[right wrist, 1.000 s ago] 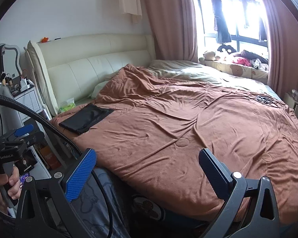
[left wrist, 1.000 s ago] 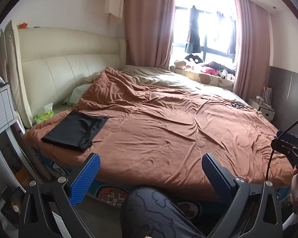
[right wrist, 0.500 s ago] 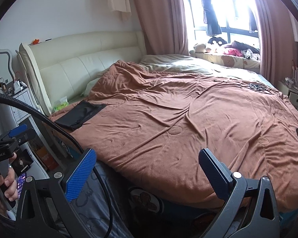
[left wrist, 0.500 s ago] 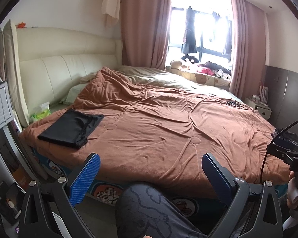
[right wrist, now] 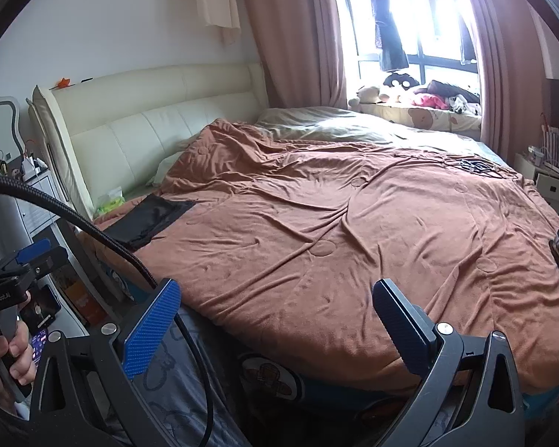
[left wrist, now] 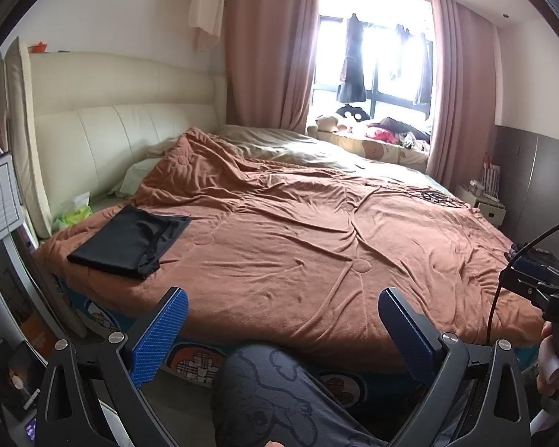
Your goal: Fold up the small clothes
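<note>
With our left gripper [left wrist: 279,320] and right gripper [right wrist: 275,314] both spread wide and empty at the near bed edge, the black garment [left wrist: 130,240] lies far left — a reach could drag it off the brown blanket [left wrist: 316,246].

A bed [left wrist: 93,313] under a rumpled brown blanket [left wrist: 316,246] carries a folded black garment [left wrist: 126,240].
</note>
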